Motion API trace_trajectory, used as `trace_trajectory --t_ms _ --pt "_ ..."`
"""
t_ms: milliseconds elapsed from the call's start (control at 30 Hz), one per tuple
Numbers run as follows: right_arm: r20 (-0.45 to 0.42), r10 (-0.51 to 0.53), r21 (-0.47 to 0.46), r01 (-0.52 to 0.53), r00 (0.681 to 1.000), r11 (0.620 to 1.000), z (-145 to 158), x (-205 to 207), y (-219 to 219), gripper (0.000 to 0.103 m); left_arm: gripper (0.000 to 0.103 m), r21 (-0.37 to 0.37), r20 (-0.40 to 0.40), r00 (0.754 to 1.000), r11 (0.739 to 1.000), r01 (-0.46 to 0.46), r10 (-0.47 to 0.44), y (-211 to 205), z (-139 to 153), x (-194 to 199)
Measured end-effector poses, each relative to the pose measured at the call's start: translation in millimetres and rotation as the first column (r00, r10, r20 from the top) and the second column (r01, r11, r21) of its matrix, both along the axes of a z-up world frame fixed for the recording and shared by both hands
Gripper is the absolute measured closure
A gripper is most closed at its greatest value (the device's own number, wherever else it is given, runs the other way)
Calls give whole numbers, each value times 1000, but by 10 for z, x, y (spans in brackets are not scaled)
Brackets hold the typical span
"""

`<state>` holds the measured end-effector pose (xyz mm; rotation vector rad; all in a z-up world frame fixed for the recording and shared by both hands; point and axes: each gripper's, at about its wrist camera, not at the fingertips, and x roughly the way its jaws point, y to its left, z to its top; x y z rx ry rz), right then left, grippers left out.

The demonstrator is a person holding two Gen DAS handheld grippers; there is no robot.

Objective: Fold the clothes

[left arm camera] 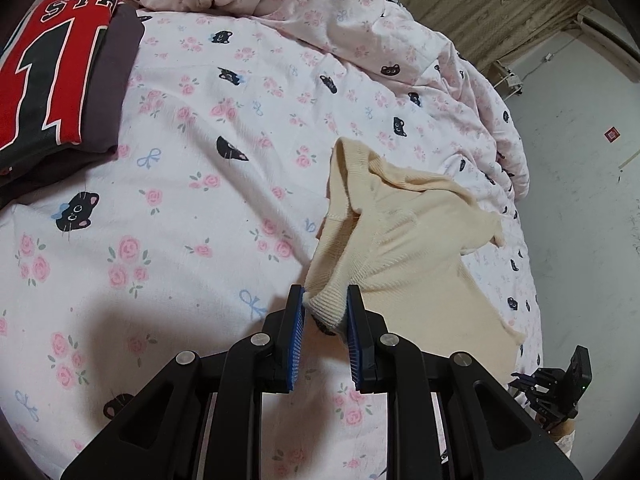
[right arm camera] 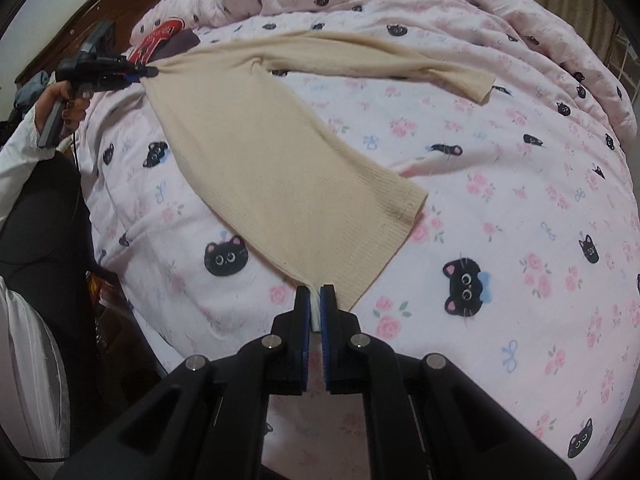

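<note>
A cream ribbed knit top (right arm camera: pixel 256 140) lies stretched across the bed between my two grippers. My left gripper (left arm camera: pixel 326 300) is shut on a bunched ribbed end of the top (left arm camera: pixel 404 236); it also shows in the right wrist view (right arm camera: pixel 142 74) at the far left. My right gripper (right arm camera: pixel 315 300) is shut on the near hem corner of the top, low over the bed. One sleeve (right arm camera: pixel 400 66) lies out to the right. The right gripper also shows in the left wrist view (left arm camera: pixel 560 392) at the bed's right edge.
A folded red jersey on dark folded clothes (left arm camera: pixel 60 72) sits at the far left of the bed, also in the right wrist view (right arm camera: pixel 160 38). A crumpled quilt (left arm camera: pixel 360 12) with the same cat and rose print is heaped along the back. The floor (left arm camera: pixel 580 208) lies right of the bed.
</note>
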<state>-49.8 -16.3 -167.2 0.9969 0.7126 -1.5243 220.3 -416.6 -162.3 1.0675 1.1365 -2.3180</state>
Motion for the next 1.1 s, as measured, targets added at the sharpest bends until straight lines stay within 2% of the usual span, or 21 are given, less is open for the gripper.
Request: trace_trajectory --t_ms 100,133,167,233,333,467,700,733,833,1100 --pt "36 -3 -8 3 999 1000 5 -34 31 86 86 4 9 1000 1000 -3 3 -16 -45 -6" --pt "44 -8 -27 9 999 1000 39 -55 47 78 86 5 12 1000 1000 -3 3 -18 -56 -10" --pt "53 -12 -47 14 999 999 73 -76 62 64 86 5 15 1000 1000 -3 3 -20 -66 -13" --pt "69 -46 -100 52 997 994 163 -165 109 49 86 5 21 1000 1000 0 0 -17 -81 -25" --pt "118 -110 -172 130 987 977 282 -375 182 49 86 3 31 1000 1000 6 -6 -7 -97 -47" --pt "124 -200 -203 222 972 954 330 -601 152 49 86 1 49 999 1000 13 -13 16 -125 -72" --pt "177 -203 -144 230 963 962 132 -778 -221 54 86 2 61 998 1000 11 -11 28 -153 -80" --pt "180 -209 -125 233 961 964 86 -791 -259 60 86 3 63 998 1000 11 -11 29 -158 -82" --pt "200 -207 -92 229 958 969 4 -805 -326 98 86 2 69 998 1000 10 -10 35 -172 -87" --pt "196 -246 -93 268 949 959 34 -874 -268 99 85 3 77 997 1000 11 -11 27 -204 -90"
